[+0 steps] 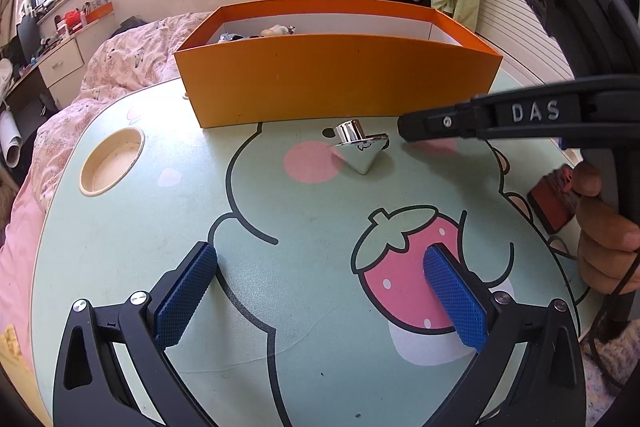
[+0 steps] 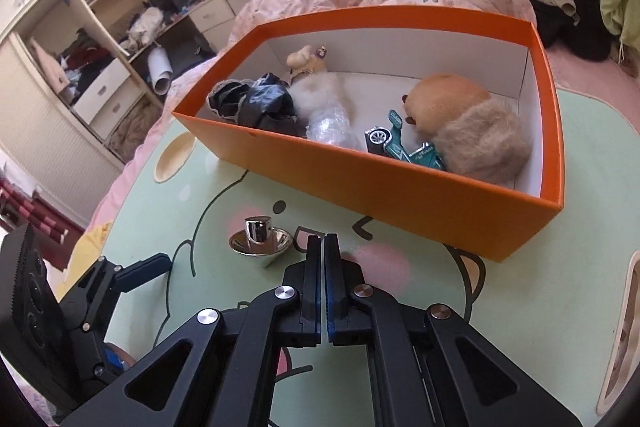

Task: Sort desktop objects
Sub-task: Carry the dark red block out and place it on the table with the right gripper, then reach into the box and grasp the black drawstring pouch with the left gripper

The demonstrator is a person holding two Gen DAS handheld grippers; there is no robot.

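pickup is the step in hand: your right gripper (image 2: 322,239), jaws clenched on nothing, sits just right of the shiny chrome cone-shaped spinning top (image 2: 259,243) lying before the orange cardboard box (image 2: 400,187). next you must spread those jaws. its stem tilts toward the far left, tip toward you. your left gripper (image 1: 320,291) hangs released, near.

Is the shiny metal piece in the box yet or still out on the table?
Out. The metal piece sits on the green table, in front of the orange box.
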